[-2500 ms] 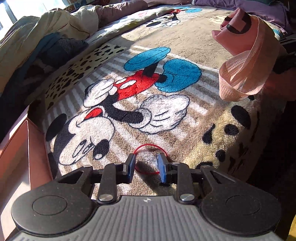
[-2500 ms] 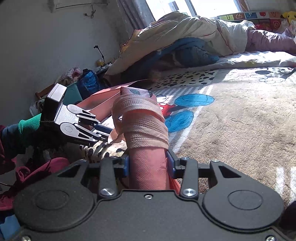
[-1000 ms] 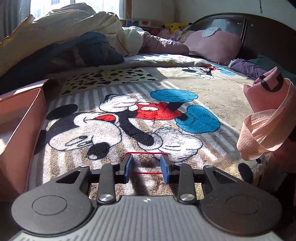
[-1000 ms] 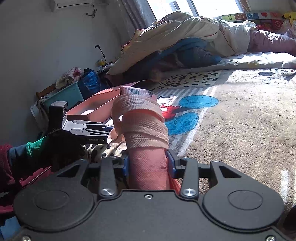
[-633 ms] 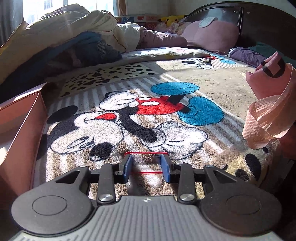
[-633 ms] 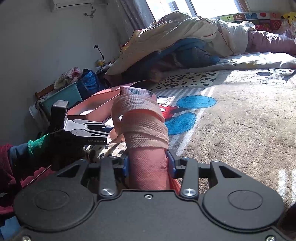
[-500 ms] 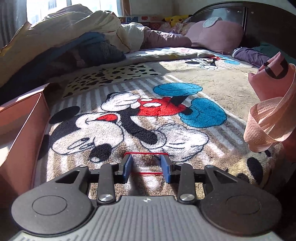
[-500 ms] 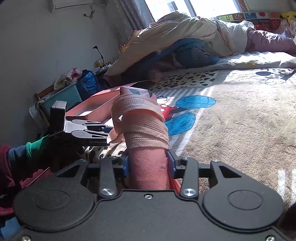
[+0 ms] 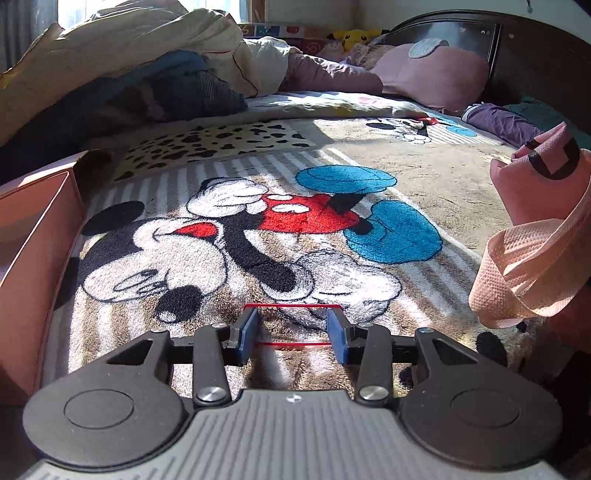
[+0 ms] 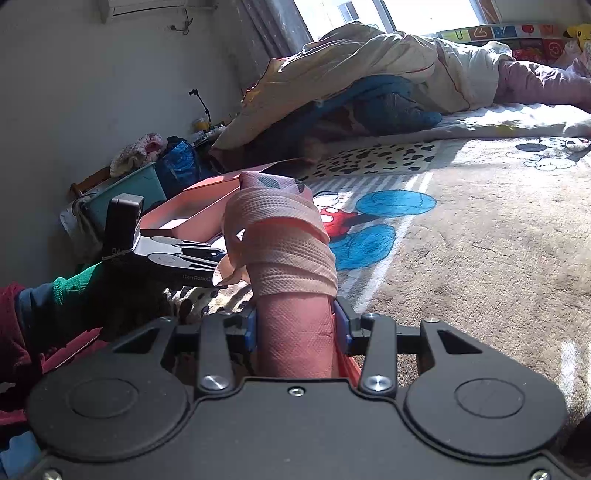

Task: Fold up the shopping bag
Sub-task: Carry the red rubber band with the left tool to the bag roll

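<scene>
A rolled pink shopping bag [image 10: 291,295], its woven handles [image 10: 280,236] wound around it, stands clamped between the closed-in jaws of the right gripper [image 10: 295,328] above a cartoon-mouse blanket [image 9: 258,236]. The left gripper [image 9: 293,332] hovers low over the blanket, jaws spread apart — a red rubber band [image 9: 291,306] stretched taut around its two blue pads [image 9: 246,334] — with the bag just off to its right.

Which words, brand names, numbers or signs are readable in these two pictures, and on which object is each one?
"GenRobot", partly cut off by the pink strap: on the side of the left gripper, right wrist view.
"DA...", the rest unreadable: on the small black block above that gripper.
Black ring-shaped logo, only partly visible, no readable letters: on the pink shopping bag.
Coloured tiles under the window carry large signs, too blurred to read surely.
</scene>
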The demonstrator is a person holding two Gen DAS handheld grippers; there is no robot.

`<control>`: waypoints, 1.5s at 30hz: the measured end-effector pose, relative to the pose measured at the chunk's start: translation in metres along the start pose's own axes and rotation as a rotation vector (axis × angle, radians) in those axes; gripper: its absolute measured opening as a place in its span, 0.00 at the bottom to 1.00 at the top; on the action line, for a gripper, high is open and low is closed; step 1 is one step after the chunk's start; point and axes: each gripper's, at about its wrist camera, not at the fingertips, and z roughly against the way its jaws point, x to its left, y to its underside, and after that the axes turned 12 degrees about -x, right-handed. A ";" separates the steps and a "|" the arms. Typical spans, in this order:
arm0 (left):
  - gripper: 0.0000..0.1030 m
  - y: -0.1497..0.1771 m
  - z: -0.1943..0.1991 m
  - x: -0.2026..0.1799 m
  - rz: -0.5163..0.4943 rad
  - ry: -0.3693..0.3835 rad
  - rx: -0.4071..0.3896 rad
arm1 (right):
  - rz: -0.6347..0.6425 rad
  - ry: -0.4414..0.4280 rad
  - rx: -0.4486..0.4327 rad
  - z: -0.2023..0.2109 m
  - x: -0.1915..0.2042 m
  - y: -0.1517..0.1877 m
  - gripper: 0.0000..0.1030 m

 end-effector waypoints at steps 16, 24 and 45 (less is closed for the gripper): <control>0.38 -0.048 0.063 0.002 0.154 0.338 -0.265 | 0.047 -0.010 -0.010 0.003 -0.002 -0.008 0.39; 0.38 -0.093 0.085 -0.035 -0.003 0.548 -0.322 | 0.129 -0.008 -0.004 0.006 0.001 -0.020 0.39; 0.39 -0.099 0.090 -0.093 -0.337 0.380 -0.289 | 0.454 0.017 -0.099 0.025 0.055 -0.045 0.39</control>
